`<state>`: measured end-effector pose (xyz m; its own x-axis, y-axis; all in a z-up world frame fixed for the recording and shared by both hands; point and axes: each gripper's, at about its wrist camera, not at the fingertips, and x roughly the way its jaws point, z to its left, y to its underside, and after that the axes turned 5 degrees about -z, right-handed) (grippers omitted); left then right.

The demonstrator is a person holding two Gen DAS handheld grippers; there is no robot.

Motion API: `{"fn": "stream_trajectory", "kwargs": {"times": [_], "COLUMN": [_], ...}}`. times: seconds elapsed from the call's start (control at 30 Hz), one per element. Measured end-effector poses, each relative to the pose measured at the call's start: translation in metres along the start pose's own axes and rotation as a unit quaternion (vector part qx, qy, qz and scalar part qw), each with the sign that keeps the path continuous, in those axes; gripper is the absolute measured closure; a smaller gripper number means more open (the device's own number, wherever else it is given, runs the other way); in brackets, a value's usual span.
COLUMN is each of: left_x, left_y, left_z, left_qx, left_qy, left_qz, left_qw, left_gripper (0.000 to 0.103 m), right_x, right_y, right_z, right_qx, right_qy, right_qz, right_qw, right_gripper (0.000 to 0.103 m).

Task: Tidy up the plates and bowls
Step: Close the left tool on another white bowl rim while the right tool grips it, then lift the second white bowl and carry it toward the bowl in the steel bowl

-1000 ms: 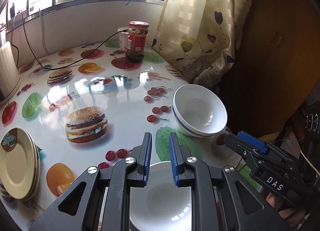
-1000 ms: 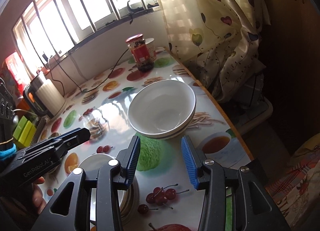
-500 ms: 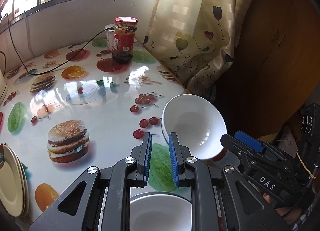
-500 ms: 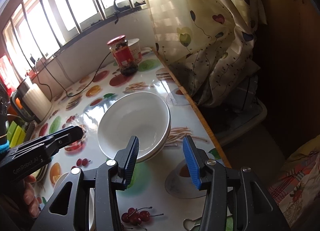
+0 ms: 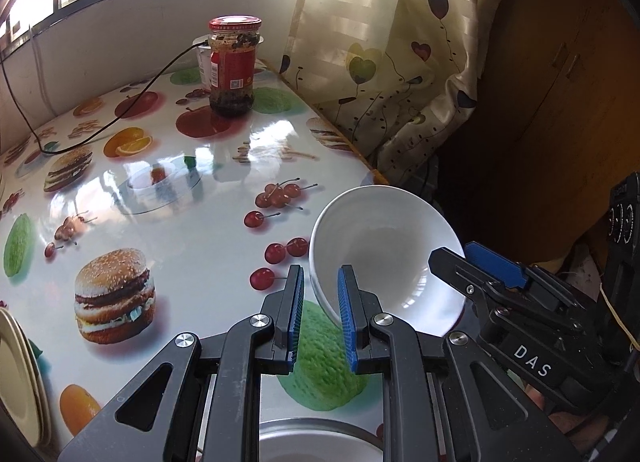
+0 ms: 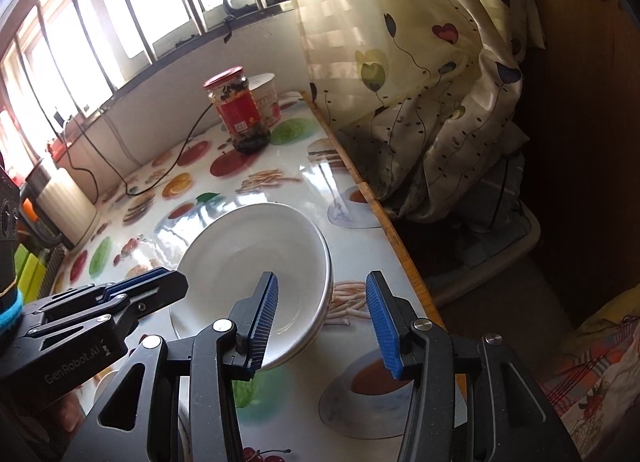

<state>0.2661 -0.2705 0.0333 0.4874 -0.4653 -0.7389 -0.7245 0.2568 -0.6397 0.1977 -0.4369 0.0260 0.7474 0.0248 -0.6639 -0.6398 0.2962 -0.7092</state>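
White bowl [image 6: 256,274] sits on the table [image 5: 192,230] near its edge by the curtain [image 6: 420,74], tilted, w/ another bowl's rim showing under it. Right gripper [image 6: 325,318] is at the bowl's near rim: left finger over the inside, right finger outside, fingers half open w/ a gap, pads not pressing. Left gripper [image 5: 320,314] has fingers narrow, nothing between them; the same bowl [image 5: 384,258] lies just beyond its right fingertip. A second white bowl [image 5: 320,442] sits below the left fingers at the frame's bottom. Beige plates [image 5: 20,378] are stacked far to their left. Red-label jar [image 5: 234,66] stands well ahead, by the window wall.
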Motion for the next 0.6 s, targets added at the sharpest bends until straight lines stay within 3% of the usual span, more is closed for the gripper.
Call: {"fn": "stream_trajectory", "kwargs": {"times": [0.13,0.43,0.6], "left_x": [0.003,0.009,0.013], "left_y": [0.000,0.001,0.002], "left_z": [-0.003,-0.002,-0.002], "left_qx": [0.001,-0.005,-0.005], "left_qy": [-0.002,-0.004,-0.006], "left_qz": [0.001,0.006,0.013], "left_qw": [1.0000,1.0000,0.9999], "left_gripper": [0.085,0.085,0.085], "right_x": [0.004,0.012,0.014], "right_y": [-0.001,-0.002,-0.003], "right_z": [0.001,0.004,0.004], "right_qx": [-0.001,-0.011,-0.010], "right_qy": [-0.007,-0.010,-0.006], "right_qz": [0.001,0.007,0.006], "right_qw": [1.000,1.000,1.000], "right_gripper": [0.059,0.080,0.083]}}
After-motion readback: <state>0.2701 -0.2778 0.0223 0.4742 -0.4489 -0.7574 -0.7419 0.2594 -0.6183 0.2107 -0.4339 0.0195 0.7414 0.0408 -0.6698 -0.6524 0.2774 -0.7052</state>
